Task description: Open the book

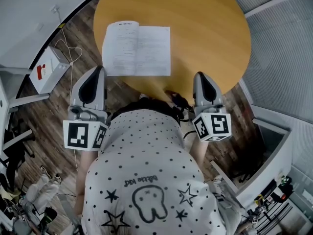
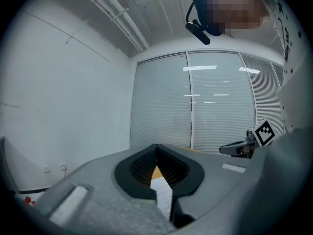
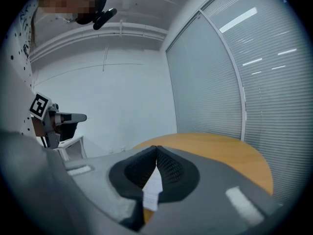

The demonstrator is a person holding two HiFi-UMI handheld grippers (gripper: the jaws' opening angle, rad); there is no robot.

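Fingers (image 2: 137,168) of the left gripper (image 2: 156,147) are pressing together at their tips, clenched on nothing. A slit below the tips is showing a strip of printed page from the book (image 2: 164,196) and a fleck of the wooden table (image 2: 157,172). On the right gripper (image 3: 156,149) the ribbed fingers (image 3: 171,168) are likewise meeting at the tips, gripping nothing, with a white sliver of page (image 3: 152,187) peeking through the gap.

Seen from the head view, a person in a dotted shirt (image 1: 146,151) is holding both grippers at the near rim of the round table (image 1: 205,28). The left gripper (image 1: 99,71) is sitting just beside the book's near left corner, and whether it touches cannot be told. The right gripper (image 1: 200,76) is hanging apart from the book's right edge. The book (image 1: 137,49) is lying open and flat, both pages up, between the two grippers and beyond them.

Only the head view is taking in the whole spread, along with a white box (image 1: 45,70) on the wood floor (image 1: 44,126). The left gripper view alone is catching the right gripper's marker cube (image 2: 264,131) against window blinds (image 2: 220,106). The right gripper view is showing the left gripper's cube (image 3: 39,105) before a plain wall (image 3: 122,92).
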